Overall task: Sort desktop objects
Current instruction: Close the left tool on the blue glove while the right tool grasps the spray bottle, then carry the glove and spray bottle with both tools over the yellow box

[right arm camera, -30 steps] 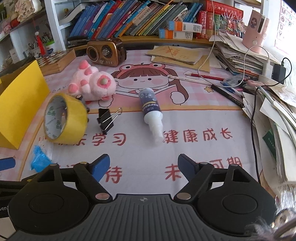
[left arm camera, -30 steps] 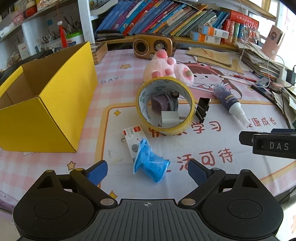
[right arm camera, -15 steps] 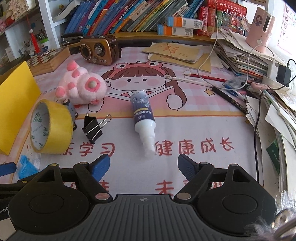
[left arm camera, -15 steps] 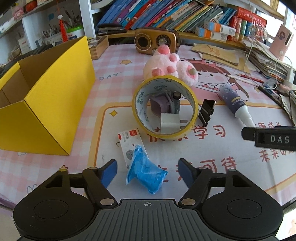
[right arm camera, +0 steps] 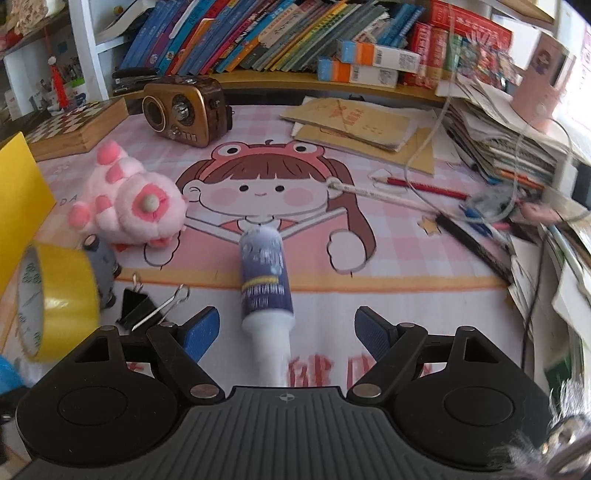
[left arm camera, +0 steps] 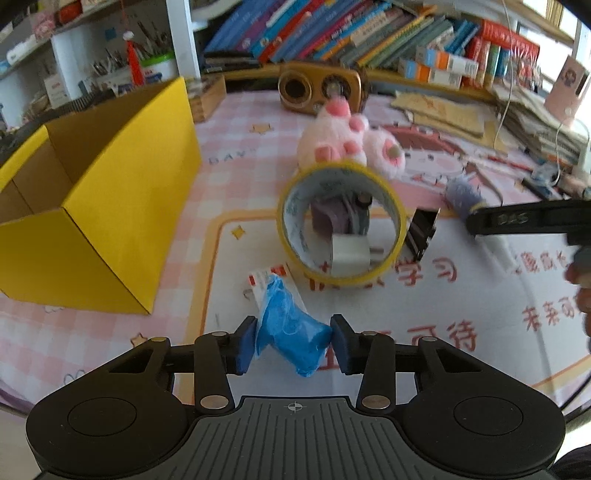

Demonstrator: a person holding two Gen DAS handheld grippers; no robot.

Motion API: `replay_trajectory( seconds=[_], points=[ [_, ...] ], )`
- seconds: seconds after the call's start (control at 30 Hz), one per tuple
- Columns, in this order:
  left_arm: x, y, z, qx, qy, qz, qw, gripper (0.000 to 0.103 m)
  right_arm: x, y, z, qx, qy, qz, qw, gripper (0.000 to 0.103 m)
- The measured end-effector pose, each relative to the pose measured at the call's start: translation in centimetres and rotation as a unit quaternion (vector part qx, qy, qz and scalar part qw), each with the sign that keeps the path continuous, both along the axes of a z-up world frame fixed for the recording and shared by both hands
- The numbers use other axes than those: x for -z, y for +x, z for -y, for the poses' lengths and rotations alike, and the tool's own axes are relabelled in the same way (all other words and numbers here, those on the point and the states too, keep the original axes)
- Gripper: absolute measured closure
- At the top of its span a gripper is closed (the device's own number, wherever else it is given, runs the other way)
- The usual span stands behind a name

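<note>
Jaws of the left gripper (left arm camera: 294, 341) have just been closing, and both blue pads now press on the sides of a crumpled blue bag (left arm camera: 291, 332) that lies on the pink desk mat (left arm camera: 236, 147). Under the bag's far end lies a small white card (left arm camera: 266, 277). Beyond it a yellow tape roll (left arm camera: 341, 225) stands on edge, with a black binder clip (left arm camera: 421, 234) just to its right and a pink plush toy (left arm camera: 347, 144) behind it. An open yellow box (left arm camera: 110, 206) sits well to the left. A brown radio (left arm camera: 319, 86) stands at the back under a shelf of books (left arm camera: 332, 33).

From the right wrist, the right gripper (right arm camera: 287, 326) has its jaws apart, though they have just been narrowing. A spray bottle (right arm camera: 265, 284) lies on the mat between the two pads, its white cap pointing toward the camera, and neither pad touches it. To the left are the binder clip (right arm camera: 138, 308), the tape roll (right arm camera: 55, 299) and the plush toy (right arm camera: 127, 208). The radio (right arm camera: 183, 109) stands further back.
</note>
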State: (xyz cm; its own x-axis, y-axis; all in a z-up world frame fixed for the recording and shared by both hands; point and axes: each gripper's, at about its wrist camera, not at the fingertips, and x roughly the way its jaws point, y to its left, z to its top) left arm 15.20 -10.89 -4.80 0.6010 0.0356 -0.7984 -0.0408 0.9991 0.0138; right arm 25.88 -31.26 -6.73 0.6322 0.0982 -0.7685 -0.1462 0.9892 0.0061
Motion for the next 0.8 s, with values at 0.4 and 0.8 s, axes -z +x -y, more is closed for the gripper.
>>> replay_trajectory(
  seconds=[0.4, 0.8],
  points=[
    [-2.2, -0.3, 0.0, -0.011, -0.015, 0.054, 0.9983, 0.063, 1.0, 2.8, -0.1, -0.039, 0.011, -0.024, 0.999, 0.072],
    [-2.6, -0.6, 0.1, -0.021, -0.024, 0.074, 0.9968, 0.063, -1.0, 0.5, 1.6, -0.016, 0.053, -0.017, 0.998, 0.072]
  ],
)
